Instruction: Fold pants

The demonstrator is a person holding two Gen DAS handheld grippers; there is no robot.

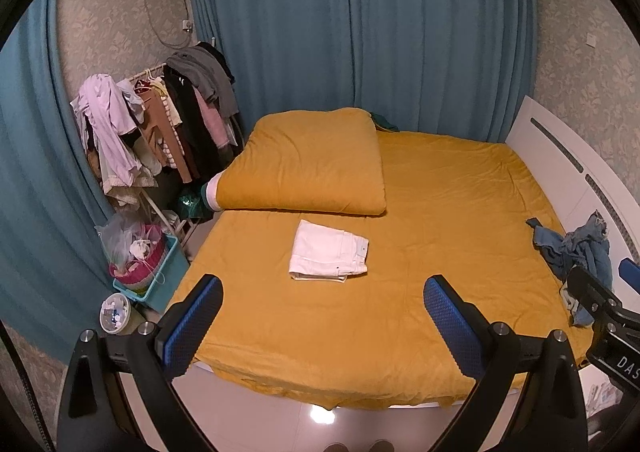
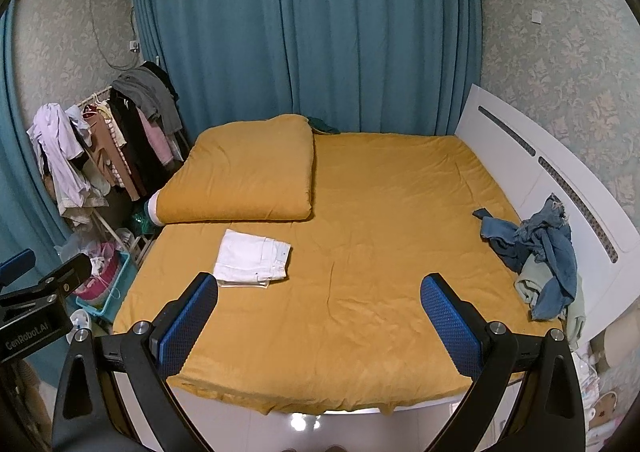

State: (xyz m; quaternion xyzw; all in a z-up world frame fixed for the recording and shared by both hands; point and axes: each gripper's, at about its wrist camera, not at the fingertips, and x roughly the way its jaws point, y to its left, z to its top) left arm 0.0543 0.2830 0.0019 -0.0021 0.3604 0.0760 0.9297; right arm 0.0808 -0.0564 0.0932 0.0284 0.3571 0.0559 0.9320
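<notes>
- Right now I have both tools held back from the foot of the bed [image 1: 440, 332], above the floor, so each camera takes in the whole mattress before I commit to anything.
- The left gripper [image 1: 322, 316] has its blue-padded fingers [image 1: 200, 326] spread wide with nothing between them; the same goes for the right gripper [image 2: 318, 312], fingers [image 2: 448, 320] fully apart and empty.
- The white pants [image 1: 328, 250] lie on the mustard sheet just in front of the folded yellow duvet [image 1: 308, 160], already squared into a neat stack with the waistband turned toward the headboard side. I judge that pair finished and parked there to keep it out of the working area.
- The crumpled blue jeans [image 2: 536, 248] sit in a heap well away from the duvet, across the bed and against the white headboard [image 2: 560, 180], with a pale green garment [image 2: 532, 284] partly under them. I take this as the pile waiting to be folded.
- The middle of the bed, between the duvet and the jeans, is bare sheet, likely kept free as the folding space.
- My guess at the next step: reach for the jeans with the right gripper, which is nearer them.
- The clothes rack [image 1: 160, 124] beyond the duvet's far side plays no part.
</notes>
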